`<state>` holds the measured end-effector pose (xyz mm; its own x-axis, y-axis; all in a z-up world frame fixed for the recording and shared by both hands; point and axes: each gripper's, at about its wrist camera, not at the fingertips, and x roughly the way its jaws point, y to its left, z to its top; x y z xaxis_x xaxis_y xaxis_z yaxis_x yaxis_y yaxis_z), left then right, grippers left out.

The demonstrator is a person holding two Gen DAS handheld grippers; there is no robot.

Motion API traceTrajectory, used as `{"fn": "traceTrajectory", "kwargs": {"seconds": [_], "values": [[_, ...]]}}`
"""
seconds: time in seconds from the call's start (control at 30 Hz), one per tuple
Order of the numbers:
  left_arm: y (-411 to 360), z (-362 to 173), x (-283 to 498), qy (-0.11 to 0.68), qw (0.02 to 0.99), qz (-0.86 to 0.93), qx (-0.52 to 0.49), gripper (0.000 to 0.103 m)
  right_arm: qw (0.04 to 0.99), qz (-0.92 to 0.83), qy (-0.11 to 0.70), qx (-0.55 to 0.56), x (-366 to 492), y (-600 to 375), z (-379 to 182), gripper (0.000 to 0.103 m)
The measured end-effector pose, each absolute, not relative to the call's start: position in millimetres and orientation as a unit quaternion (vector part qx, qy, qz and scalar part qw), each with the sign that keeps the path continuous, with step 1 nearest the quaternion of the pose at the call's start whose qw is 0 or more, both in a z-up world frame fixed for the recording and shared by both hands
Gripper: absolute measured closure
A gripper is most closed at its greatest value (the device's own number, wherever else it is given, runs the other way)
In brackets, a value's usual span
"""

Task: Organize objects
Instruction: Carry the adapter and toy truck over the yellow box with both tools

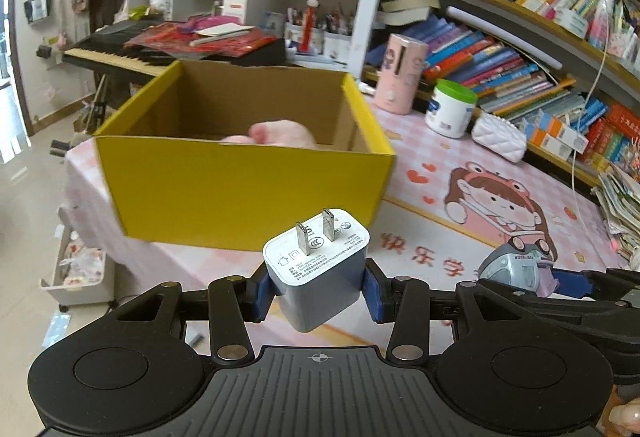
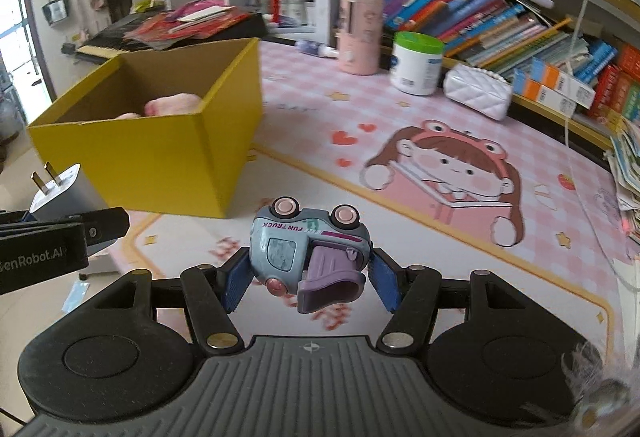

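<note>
Nearest, the left gripper (image 1: 319, 287) clamps a plug adapter (image 1: 318, 269); the right gripper (image 2: 310, 279) pinches an overturned toy truck (image 2: 308, 251) — both mid-carry; the yellow box (image 1: 244, 189), at twelve o'clock, likely needs each lifted over its rim.

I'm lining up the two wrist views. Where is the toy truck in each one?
Left wrist: the toy truck is at the lower right, mostly hidden, in the right gripper.
Right wrist: the truck is at centre bottom, upside down between the pads.
Shared landmark: the yellow box.
</note>
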<state>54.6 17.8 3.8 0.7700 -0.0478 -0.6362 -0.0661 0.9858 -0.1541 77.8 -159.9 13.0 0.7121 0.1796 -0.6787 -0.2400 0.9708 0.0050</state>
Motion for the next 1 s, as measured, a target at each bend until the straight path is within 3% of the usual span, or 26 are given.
{"fn": "traceTrajectory", "kwargs": {"seconds": [1.0], "values": [[121, 17, -15, 0.301, 0.949, 0.018, -0.095, 0.06, 0.932, 0.139, 0.33, -0.056, 1, -52, 27, 0.043]]}}
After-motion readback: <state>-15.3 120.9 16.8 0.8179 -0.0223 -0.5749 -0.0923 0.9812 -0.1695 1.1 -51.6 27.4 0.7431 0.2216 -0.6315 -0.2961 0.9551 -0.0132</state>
